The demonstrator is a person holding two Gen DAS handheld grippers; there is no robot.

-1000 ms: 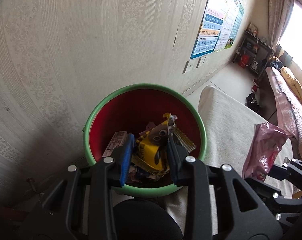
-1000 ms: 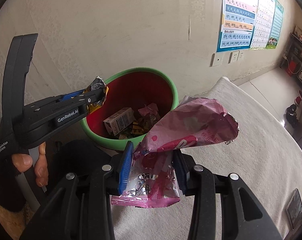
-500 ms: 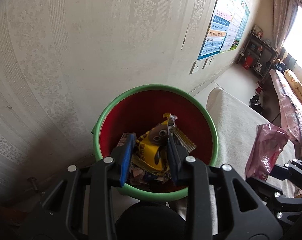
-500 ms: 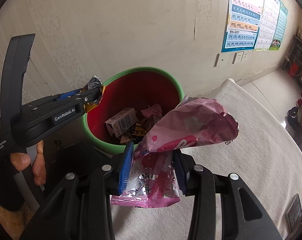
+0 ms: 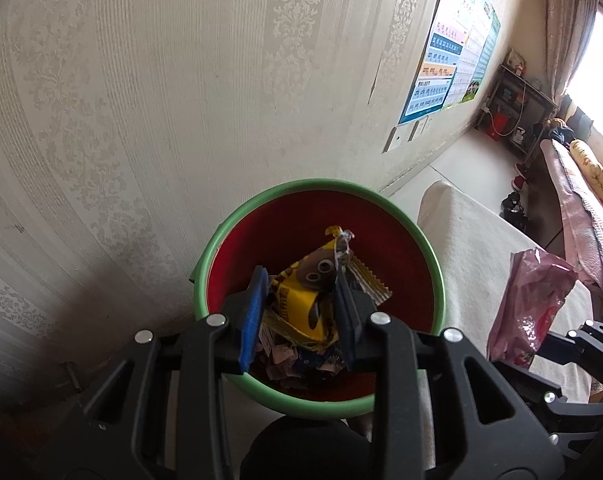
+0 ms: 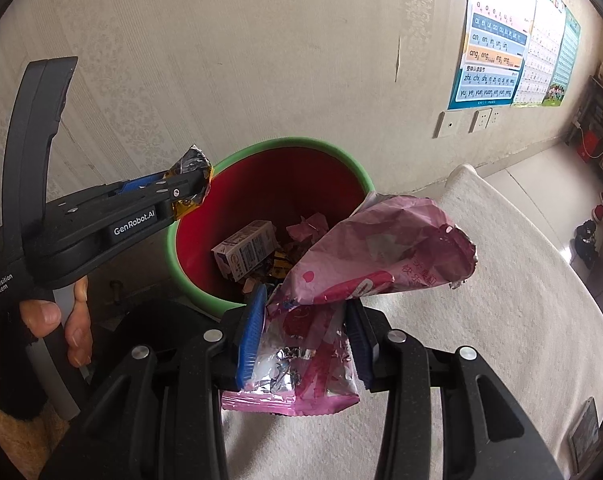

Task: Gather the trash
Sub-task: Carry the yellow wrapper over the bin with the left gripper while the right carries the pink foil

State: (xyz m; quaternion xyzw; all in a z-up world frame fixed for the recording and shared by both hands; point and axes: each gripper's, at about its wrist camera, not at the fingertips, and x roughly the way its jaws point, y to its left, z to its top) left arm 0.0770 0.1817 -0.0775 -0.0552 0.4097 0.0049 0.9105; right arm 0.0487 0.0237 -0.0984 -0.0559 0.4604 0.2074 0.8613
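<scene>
Holding: left gripper (image 5: pixel 299 304) is clenching a crumpled yellow foil wrapper (image 5: pixel 305 300) over the green-rimmed red plastic bin (image 5: pixel 205 256).
Waiting: right gripper (image 6: pixel 303 336) is clamping a pink foil snack bag (image 6: pixel 365 264), near right of the bin.
Next: unclenching over the opening, I judge.

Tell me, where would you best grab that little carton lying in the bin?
Take the carton across its two long flat sides, coming straight down from above through the bin's open top. It lies tilted on the other trash with its upper faces bare, so a low sideways approach would hit the bin wall.
</scene>
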